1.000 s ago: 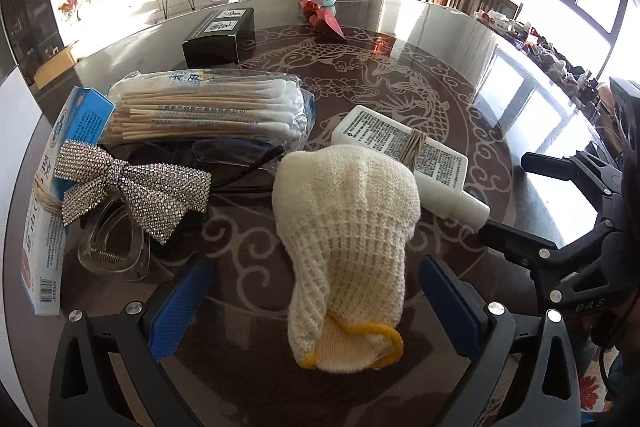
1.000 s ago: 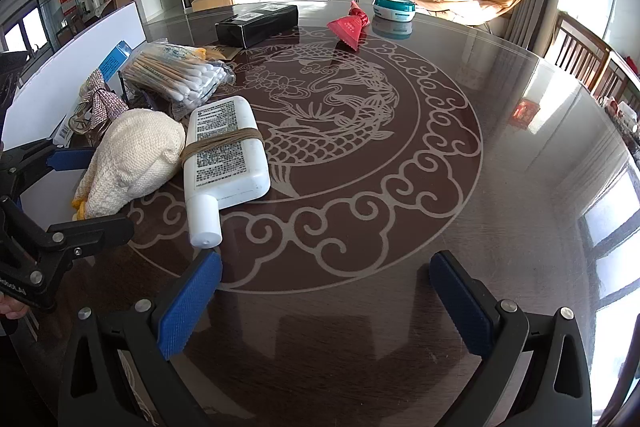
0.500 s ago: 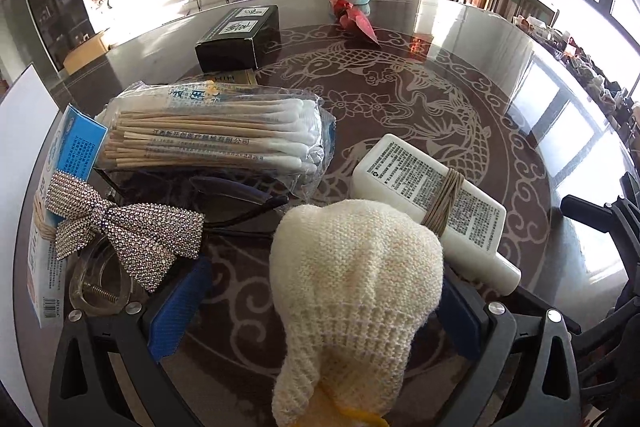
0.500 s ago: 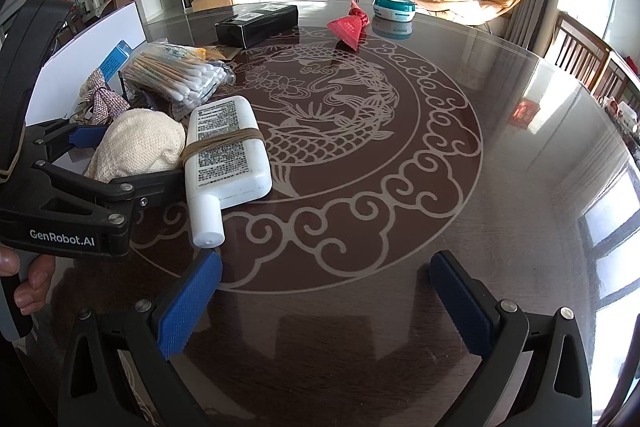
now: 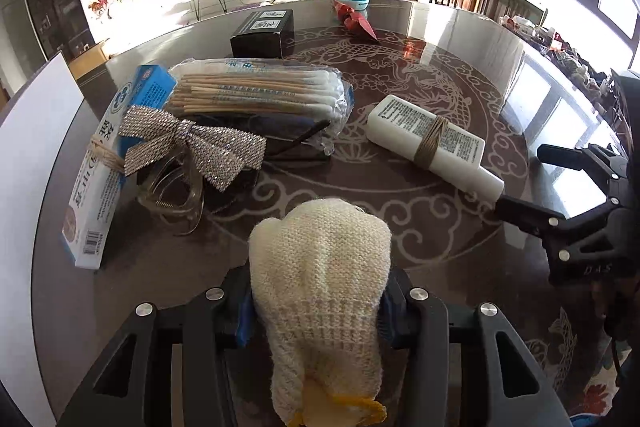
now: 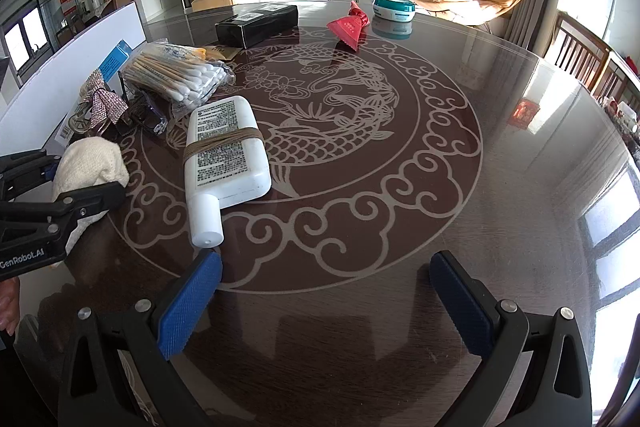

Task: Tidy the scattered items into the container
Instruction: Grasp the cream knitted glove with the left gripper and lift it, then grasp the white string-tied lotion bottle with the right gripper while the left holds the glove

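White along my far left stands the flat container wall (image 5: 28, 147). Next to it lie the blue-and-white toothpaste box (image 5: 108, 163), the silver rhinestone bow clip (image 5: 192, 147) and the clear bag of wooden cotton swabs (image 5: 260, 95). Centre, my left gripper (image 5: 316, 311) has just closed its jaws, and its blue pads now pinch the cream knitted glove with the yellow cuff (image 5: 320, 267) near the wrist. The soft knit could slide out of that grip when I lift, or its loose fingers could drag across the dark glass table (image 5: 400, 227) and snag the bow. Further right lies the white flat bottle bound with twine (image 5: 432, 143). My right gripper (image 6: 324, 303) hovers with its jaws spread wide, holding nothing, and close enough that swinging the glove left could jostle it.
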A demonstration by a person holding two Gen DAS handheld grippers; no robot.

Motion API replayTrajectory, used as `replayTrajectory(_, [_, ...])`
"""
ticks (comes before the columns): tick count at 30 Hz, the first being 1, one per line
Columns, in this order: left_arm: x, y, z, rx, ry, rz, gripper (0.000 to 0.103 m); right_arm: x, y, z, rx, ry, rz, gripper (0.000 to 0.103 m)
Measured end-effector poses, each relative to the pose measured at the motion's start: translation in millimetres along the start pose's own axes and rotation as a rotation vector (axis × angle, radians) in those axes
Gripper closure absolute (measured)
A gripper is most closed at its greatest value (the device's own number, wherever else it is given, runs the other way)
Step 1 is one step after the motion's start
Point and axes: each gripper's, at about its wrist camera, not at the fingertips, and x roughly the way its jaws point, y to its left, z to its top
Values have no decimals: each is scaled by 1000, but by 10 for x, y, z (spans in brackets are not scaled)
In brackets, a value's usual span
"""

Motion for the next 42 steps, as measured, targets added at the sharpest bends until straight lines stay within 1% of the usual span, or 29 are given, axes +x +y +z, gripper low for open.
replayTrajectory(2, [-73, 173, -111, -22, 6, 14, 55, -1, 0, 0, 0, 0, 0, 0])
replayTrajectory(4, [-127, 387, -195, -66, 4, 37, 55, -1, 0, -1, 0, 0, 0, 0])
replayTrajectory(7, [-159, 685, -258, -137, -5, 76, 55, 0, 1, -1, 0, 0, 0, 0])
replayTrajectory(9, [-162, 795, -276, -164, -17, 88, 55, 0, 1, 0, 0, 0, 3, 0])
replayTrajectory(10, [-157, 819, -277, -164, -25, 97, 53, 0, 16, 7, -14, -3, 23, 0])
replayTrajectory(12, [-145, 835, -274, -161, -40, 108, 51, 27, 112, 45, -88, -1, 63, 0])
replayTrajectory(14, [-133, 847, -277, -165, -57, 114, 49, 79, 207, 109, -135, -2, 98, 0])
replayTrajectory(17, [-125, 865, -285, -169, -81, 120, 47, 200, 301, 272, -164, -3, 118, 0])
replayTrajectory(22, [-93, 926, -233, -177, -78, 127, 43, 427, 384, 575, -218, -2, 157, 0])
replayTrajectory(25, [-79, 979, -215, -195, -77, 133, 42, 470, 396, 627, -236, -3, 175, 0])
replayTrajectory(26, [-77, 980, -217, -193, -77, 137, 42, 456, 409, 622, -240, -7, 184, 6])
replayTrajectory(27, [-76, 976, -215, -190, -76, 141, 42, 416, 427, 612, -252, -27, 198, 16])
replayTrajectory(28, [-78, 975, -216, -190, -76, 141, 41, 362, 450, 595, -265, -49, 224, 47])
replayTrajectory(29, [-79, 976, -216, -190, -76, 141, 41, 349, 464, 586, -263, -52, 234, 49])
replayTrajectory(32, [-79, 971, -216, -190, -76, 141, 42, 345, 502, 571, -263, -53, 237, 49])
replayTrajectory(35, [-87, 971, -225, -192, -76, 141, 42, 311, 492, 531, -230, -50, 242, 49])
replayTrajectory(37, [-122, 976, -280, -186, -76, 137, 42, 248, 495, 450, -221, -49, 231, 49])
replayTrajectory(40, [-200, 1006, -397, -176, -77, 125, 42, 142, 534, 302, -256, -50, 208, 49])
replayTrajectory(42, [-230, 1028, -440, -175, -77, 124, 42, 125, 523, 275, -250, -49, 214, 48])
